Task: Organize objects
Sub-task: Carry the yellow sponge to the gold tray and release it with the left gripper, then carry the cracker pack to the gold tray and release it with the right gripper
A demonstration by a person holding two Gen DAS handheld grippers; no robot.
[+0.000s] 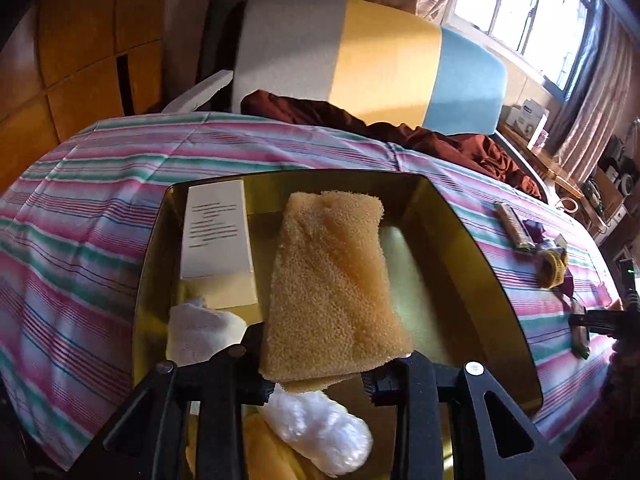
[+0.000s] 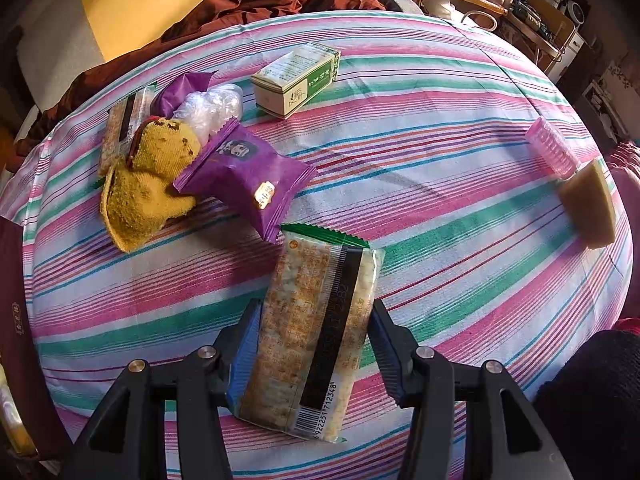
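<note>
Left gripper: the jaws are clamped on the near end of a tan sponge cloth, which is held out over a gold tin. Directly beneath the jaws a clear plastic bundle and a white rolled cloth already lie in the tin; further in, a white box lies along the left wall. The free end of the cloth is unsupported, so on release it could be draped over the white box or caught on the tin's rim (only one end is pinched). The view is somewhat blurred, so a release in mid-travel would risk the cloth being dropped off target.

Right gripper: the jaws are set on either side of a snack bar that lies on the striped cloth; whether the pads actually press it cannot be told. If lifted on a loose hold, the slick wrapper could slide out or tilt.

Further off, a purple packet lies on a yellow sock; a careless pick there could drag both. A green-and-white carton lies beyond, still to be sorted.
</note>
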